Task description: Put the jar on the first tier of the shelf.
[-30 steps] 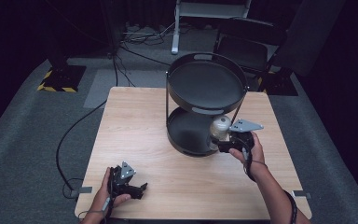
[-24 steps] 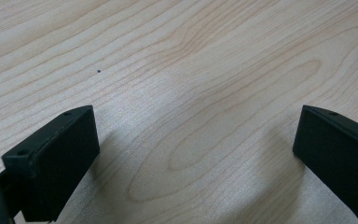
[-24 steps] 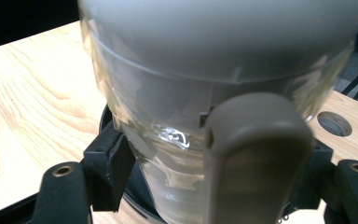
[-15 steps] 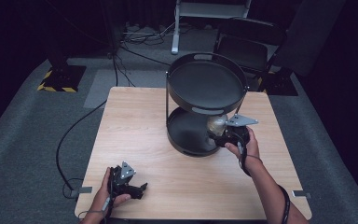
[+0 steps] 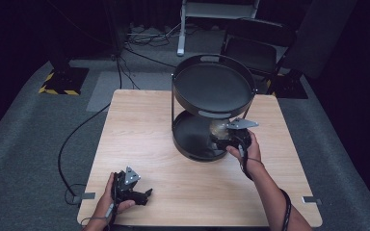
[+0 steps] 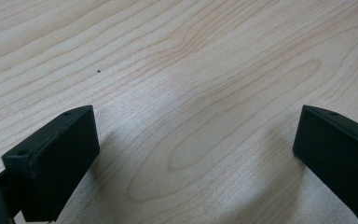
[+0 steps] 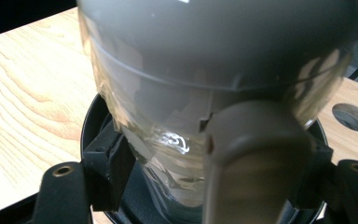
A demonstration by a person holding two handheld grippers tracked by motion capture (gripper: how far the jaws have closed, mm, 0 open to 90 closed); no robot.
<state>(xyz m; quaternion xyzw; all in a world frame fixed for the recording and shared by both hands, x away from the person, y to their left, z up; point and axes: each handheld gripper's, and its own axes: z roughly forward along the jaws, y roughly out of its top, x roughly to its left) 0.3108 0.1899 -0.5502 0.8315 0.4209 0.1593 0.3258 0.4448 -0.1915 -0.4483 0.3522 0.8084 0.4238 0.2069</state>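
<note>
A black two-tier round stand has an upper tray and a lower tray and sits on the far half of the wooden table. My right gripper is shut on a clear jar with a grey lid, held at the lower tray's right edge under the upper tray. In the right gripper view the jar is very close, with a black finger on each side and the gripper closed around it. My left gripper rests on the table near the front left edge, open, with bare wood between its jaws.
The stand's thin uprights join the two trays and narrow the gap between them. A black cable trails off the table's left side to the floor. A dark chair stands beyond the table.
My right gripper has carried the jar a little to the left, from beside the stand to the lower tray's edge under the upper tray. The left gripper has stayed put.
</note>
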